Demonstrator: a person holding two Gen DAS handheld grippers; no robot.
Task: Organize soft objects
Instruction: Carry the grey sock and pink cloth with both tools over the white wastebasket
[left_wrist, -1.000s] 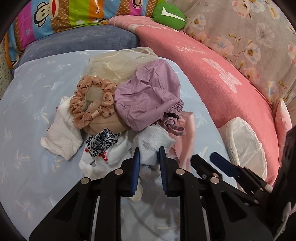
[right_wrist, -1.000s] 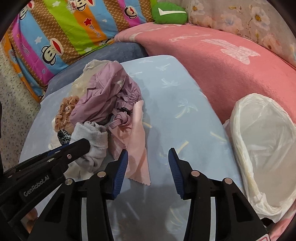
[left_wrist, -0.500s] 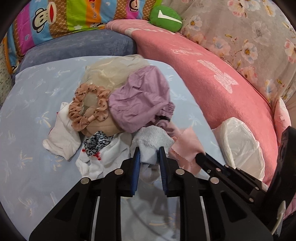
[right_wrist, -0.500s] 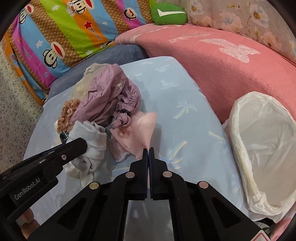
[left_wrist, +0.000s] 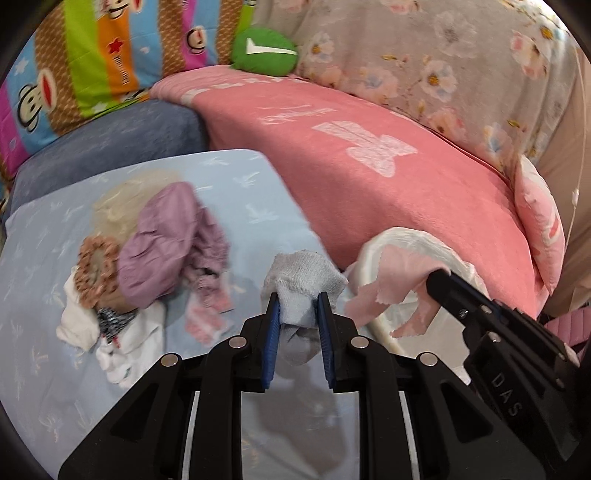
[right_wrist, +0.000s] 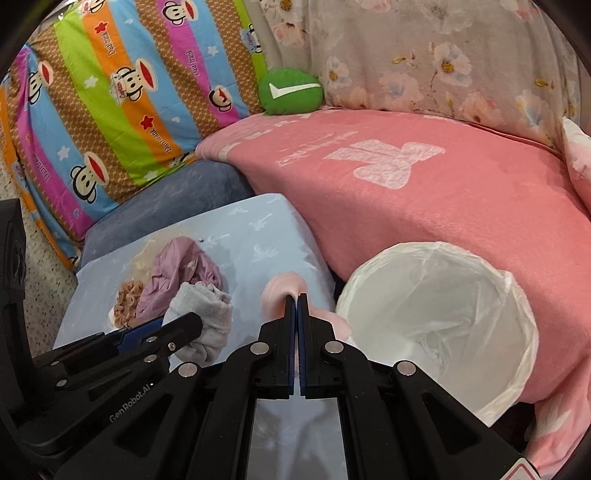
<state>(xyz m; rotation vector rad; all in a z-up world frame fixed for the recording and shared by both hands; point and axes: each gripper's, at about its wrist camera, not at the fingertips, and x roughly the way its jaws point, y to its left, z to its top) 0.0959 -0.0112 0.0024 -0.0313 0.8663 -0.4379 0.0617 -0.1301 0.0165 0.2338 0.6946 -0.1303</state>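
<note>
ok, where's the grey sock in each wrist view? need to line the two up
Left wrist: grey sock at lower centre, clamped in the left tongs.
Right wrist: grey sock at lower left, in front of the purple garment.
Shared landmark: the green cushion with a white tick, top centre in both views.

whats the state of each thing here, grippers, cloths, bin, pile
left gripper: shut on the grey sock, lifted off the bed
right gripper: shut on the pink cloth, cloth hanging beside the bin
white lined bin: open, upright, only its liner shows inside
purple garment: crumpled on the pile, not held
scrunchie: lying on the pile
</note>
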